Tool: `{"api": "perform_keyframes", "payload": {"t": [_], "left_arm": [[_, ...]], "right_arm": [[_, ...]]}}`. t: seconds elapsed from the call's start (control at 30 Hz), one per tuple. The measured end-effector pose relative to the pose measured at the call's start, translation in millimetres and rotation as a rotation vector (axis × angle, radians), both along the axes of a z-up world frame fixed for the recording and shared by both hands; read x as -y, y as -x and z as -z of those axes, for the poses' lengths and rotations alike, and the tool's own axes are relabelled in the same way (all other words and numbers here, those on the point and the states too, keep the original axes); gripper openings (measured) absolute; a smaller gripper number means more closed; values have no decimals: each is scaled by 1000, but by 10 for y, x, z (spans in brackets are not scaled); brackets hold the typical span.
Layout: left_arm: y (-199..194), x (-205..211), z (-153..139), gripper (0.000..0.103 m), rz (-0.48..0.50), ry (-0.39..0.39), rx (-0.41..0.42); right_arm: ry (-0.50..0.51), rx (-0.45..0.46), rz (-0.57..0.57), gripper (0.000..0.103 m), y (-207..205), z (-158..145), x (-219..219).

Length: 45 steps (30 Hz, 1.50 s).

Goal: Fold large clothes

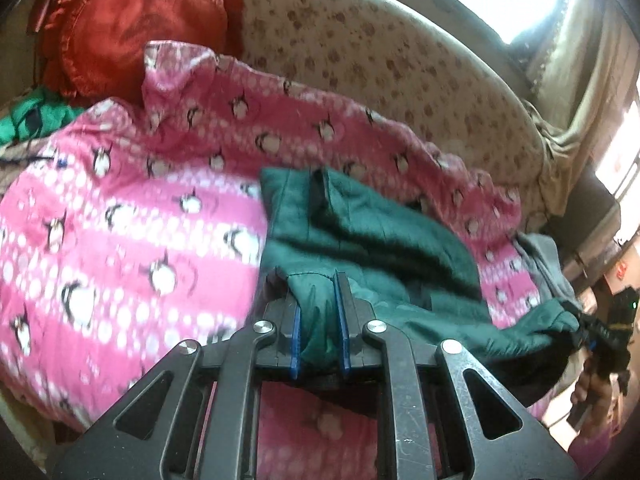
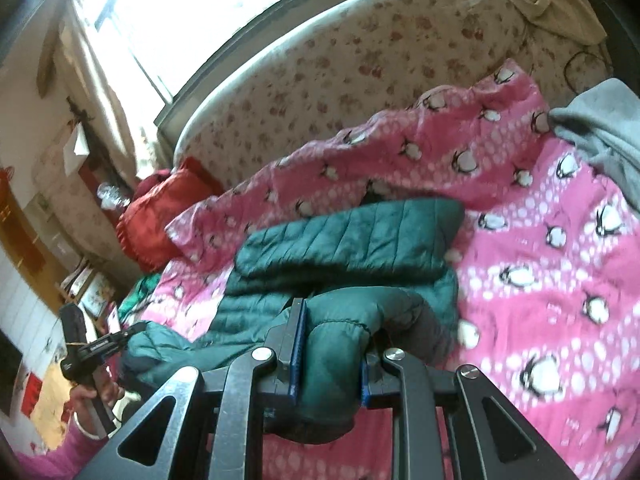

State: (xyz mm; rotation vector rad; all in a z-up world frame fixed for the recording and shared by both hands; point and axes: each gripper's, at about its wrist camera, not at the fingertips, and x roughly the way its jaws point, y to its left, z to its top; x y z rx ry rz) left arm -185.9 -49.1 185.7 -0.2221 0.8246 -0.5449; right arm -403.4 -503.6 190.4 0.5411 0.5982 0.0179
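Both grippers are clamped on the near hem of the green quilted jacket (image 2: 352,236): the left gripper (image 1: 320,320) pinches one corner, the right gripper (image 2: 332,352) the other. The jacket runs away from them across the pink penguin blanket (image 1: 120,208), collar end far, towards the sofa back (image 2: 320,80). Folding means carrying this near edge straight over to the far one.
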Motion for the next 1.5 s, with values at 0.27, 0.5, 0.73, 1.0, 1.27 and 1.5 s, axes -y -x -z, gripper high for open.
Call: {"api": "perform_keyframes", "payload": {"t": [0.27, 0.5, 0.73, 1.0, 1.27, 1.5], "left_arm": [[-553, 377, -97, 13, -60, -11, 21], [-998, 641, -70, 13, -99, -46, 28], [-1461, 826, 140, 13, -135, -83, -1], [-2079, 1007, 556, 13, -185, -81, -102], [-2349, 1137, 868, 23, -123, -53, -139], [-2181, 678, 426, 72, -132, 156, -95]], "right_arm": [[37, -29, 60, 19, -569, 69, 305], [55, -83, 113, 19, -1152, 197, 521], [76, -133, 125, 19, -1599, 309, 715], [57, -170, 168, 19, -2100, 542, 922], [-66, -262, 237, 21, -2536, 1277, 1105], [-106, -146, 203, 43, -2304, 967, 1208]]}}
